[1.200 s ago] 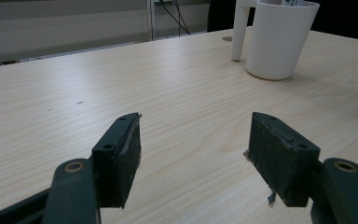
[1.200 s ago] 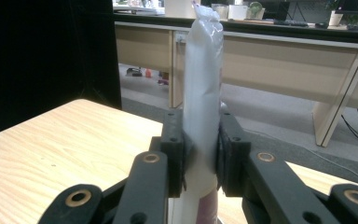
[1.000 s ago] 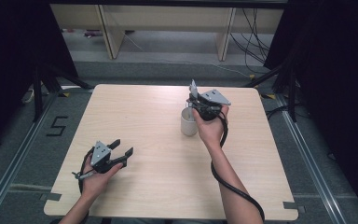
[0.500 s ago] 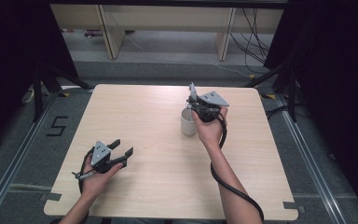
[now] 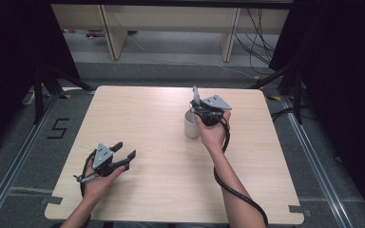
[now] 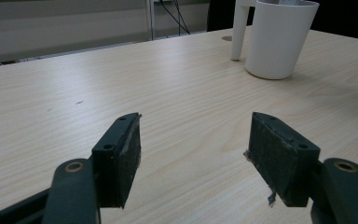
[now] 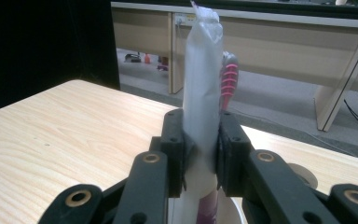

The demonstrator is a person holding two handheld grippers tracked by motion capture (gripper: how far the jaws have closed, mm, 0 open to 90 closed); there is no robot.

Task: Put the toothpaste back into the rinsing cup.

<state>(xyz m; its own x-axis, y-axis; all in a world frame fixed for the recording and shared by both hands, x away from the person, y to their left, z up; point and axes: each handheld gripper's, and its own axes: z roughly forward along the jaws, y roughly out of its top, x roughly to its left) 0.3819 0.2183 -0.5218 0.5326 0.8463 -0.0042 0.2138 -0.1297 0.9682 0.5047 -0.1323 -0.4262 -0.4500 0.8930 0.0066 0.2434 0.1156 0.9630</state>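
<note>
1. two grippers are at work, so start at the left: the left gripper (image 5: 121, 158) rests low on the near-left part of the table (image 5: 142, 118), jaws spread wide with bare wood between the pads (image 6: 121, 158). it grasps nothing, and it is best kept parked there, well apart from the cup.
2. further right stands the white cup (image 5: 190, 126), upright on the table right of centre, its handle (image 6: 239, 28) seen on the left side in the left gripper view. it is light and unheld, so any sideways drag could tip it.
3. the right gripper (image 5: 198, 105) sits directly over the cup, jaws clenched on a toothbrush in a clear wrapper (image 7: 201, 79), which stands upright with its pink-ribbed brush end (image 7: 229, 77) peeking out beside the wrapper.
4. the lower end of the wrapped brush looks to be inside the cup mouth (image 7: 233, 210); whether it touches the bottom cannot be told.
5. to do this step well, my judgement is: move straight along the brush's length, keep it vertical and centred, and avoid scraping the rim.
6. the film is slick, so the grip should stay firm, and only let go once the brush leans safely on the cup wall.
</note>
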